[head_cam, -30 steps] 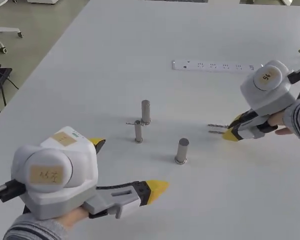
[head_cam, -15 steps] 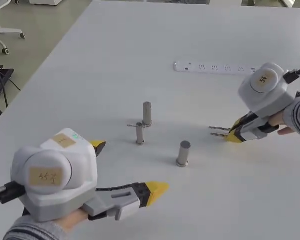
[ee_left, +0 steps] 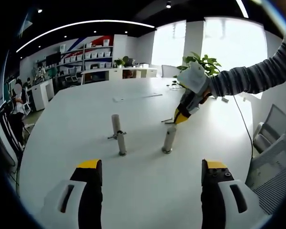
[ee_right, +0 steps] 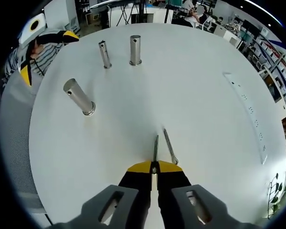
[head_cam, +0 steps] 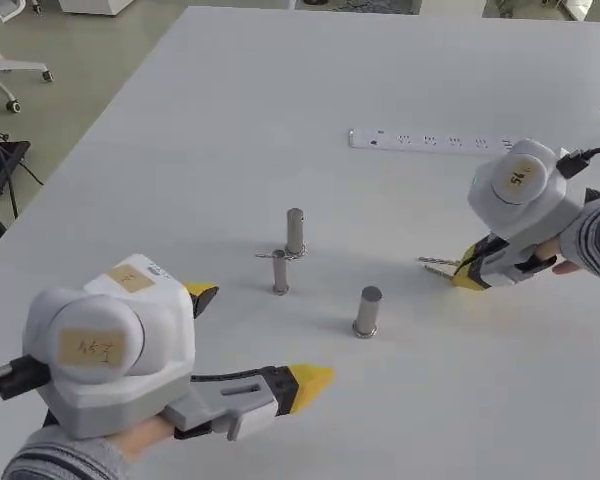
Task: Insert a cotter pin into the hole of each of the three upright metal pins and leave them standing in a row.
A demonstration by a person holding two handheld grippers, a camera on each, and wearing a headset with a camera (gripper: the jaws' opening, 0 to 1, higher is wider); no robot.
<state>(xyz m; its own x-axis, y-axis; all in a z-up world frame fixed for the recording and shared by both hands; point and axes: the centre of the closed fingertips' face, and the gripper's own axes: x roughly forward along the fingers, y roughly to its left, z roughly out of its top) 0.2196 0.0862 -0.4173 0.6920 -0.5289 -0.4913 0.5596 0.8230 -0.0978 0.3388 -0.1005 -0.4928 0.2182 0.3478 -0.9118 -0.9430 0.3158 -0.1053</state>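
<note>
Three metal pins stand upright mid-table: a back pin [head_cam: 295, 231], a thinner near-left pin [head_cam: 280, 273] and a right pin [head_cam: 367, 311]. A cotter pin [head_cam: 275, 254] crosses the top of the thinner pin [ee_left: 120, 143]. My right gripper [head_cam: 464, 273] is low over the table to the right of them, its jaws shut on a second cotter pin [ee_right: 156, 147]. A third cotter pin [ee_right: 170, 145] lies on the table right beside it. My left gripper [head_cam: 260, 336] hovers open in front of the pins [ee_left: 169, 139], holding nothing.
A white power strip [head_cam: 430, 141] lies at the back of the white table [head_cam: 180, 150]. Floor and a chair base lie beyond the table's left edge [head_cam: 90, 140]. A potted plant [ee_left: 200, 64] stands past the far end.
The right gripper has tipped lower and closer over the two cotter pins on the table. The left gripper and the three upright pins have not moved.
</note>
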